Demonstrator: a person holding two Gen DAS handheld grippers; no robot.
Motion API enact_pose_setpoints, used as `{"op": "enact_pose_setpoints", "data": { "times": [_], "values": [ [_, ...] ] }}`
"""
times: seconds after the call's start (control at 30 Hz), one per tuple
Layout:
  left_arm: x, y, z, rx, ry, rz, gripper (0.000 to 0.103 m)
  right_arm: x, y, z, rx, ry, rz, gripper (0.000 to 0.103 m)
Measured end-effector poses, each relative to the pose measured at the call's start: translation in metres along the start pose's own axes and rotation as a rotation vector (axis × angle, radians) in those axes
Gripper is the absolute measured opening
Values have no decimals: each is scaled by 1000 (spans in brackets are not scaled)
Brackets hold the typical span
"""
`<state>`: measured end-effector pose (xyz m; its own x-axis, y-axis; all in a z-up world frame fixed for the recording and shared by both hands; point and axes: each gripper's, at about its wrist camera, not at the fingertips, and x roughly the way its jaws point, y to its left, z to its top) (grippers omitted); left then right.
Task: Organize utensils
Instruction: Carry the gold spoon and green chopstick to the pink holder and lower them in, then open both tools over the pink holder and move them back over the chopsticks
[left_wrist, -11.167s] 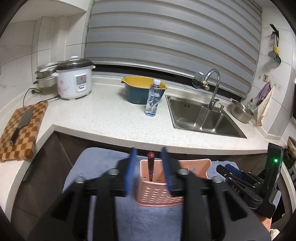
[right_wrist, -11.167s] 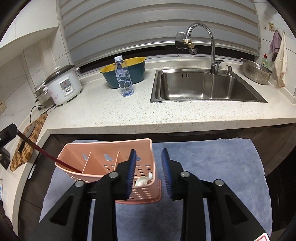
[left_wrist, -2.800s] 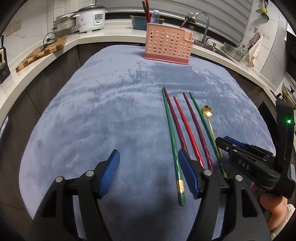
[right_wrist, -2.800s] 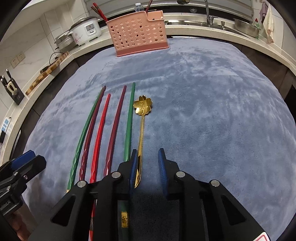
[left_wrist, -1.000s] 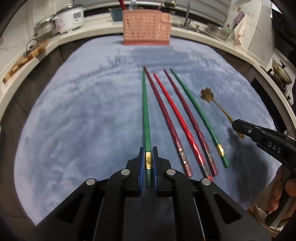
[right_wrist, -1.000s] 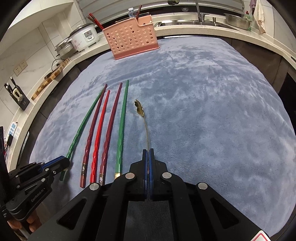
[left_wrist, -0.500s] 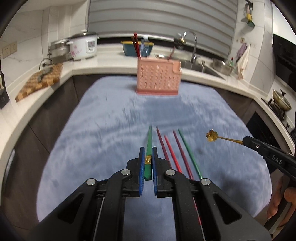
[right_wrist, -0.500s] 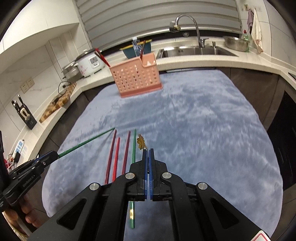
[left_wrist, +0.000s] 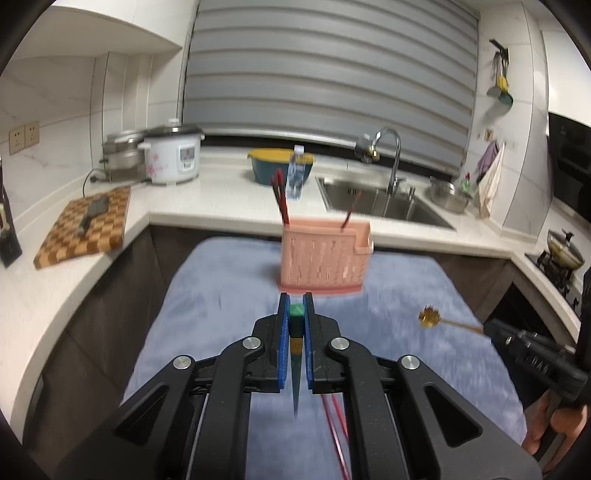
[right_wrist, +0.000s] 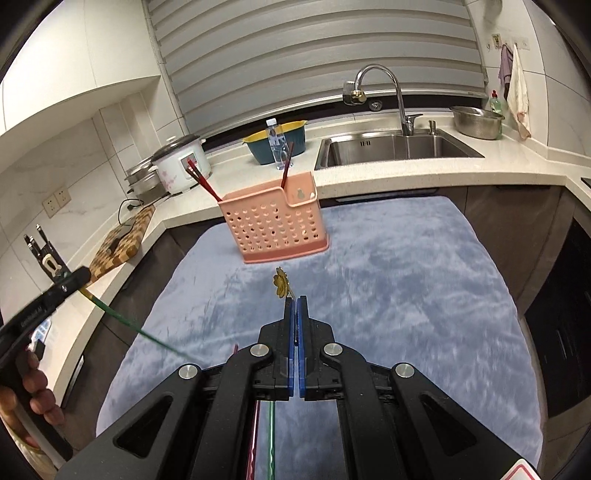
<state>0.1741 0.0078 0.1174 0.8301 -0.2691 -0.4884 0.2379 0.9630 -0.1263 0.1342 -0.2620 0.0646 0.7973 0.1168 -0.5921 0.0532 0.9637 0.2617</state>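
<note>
My left gripper (left_wrist: 296, 314) is shut on a green chopstick (left_wrist: 295, 347), held in the air with its tip hanging down toward the blue mat (left_wrist: 221, 306). It also shows in the right wrist view (right_wrist: 129, 325). My right gripper (right_wrist: 296, 306) is shut on the handle of a gold flower spoon (right_wrist: 280, 282), also lifted; the spoon shows at the right of the left wrist view (left_wrist: 430, 316). The pink perforated utensil holder (right_wrist: 275, 221) stands at the mat's far end with several red chopsticks (right_wrist: 201, 181) in it. More chopsticks (left_wrist: 334, 417) lie on the mat below the grippers.
The kitchen counter (left_wrist: 229, 192) runs behind the mat with a rice cooker (left_wrist: 171, 155), a bowl with a water bottle (right_wrist: 277, 142), and a sink with tap (right_wrist: 391, 144). A checkered cutting board (left_wrist: 85, 225) lies at left.
Both grippers have risen and moved toward the holder. The green chopstick now hangs steeply from my left gripper; the spoon stays in my right.
</note>
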Motion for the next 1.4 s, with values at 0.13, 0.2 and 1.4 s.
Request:
{"op": "enact_pose_setpoints", "data": {
  "times": [0.13,0.2,1.4],
  "values": [
    [3,2,31,0,-56,-9,7,11,7,23,-39,-16,5,1],
    [6,2,53,-7,-91,-19,7,18,10,37,-38,-16,26,1],
    [207,2,183,-23,-185,44,7,225,60,177,-211,249,-26,1]
  ]
}}
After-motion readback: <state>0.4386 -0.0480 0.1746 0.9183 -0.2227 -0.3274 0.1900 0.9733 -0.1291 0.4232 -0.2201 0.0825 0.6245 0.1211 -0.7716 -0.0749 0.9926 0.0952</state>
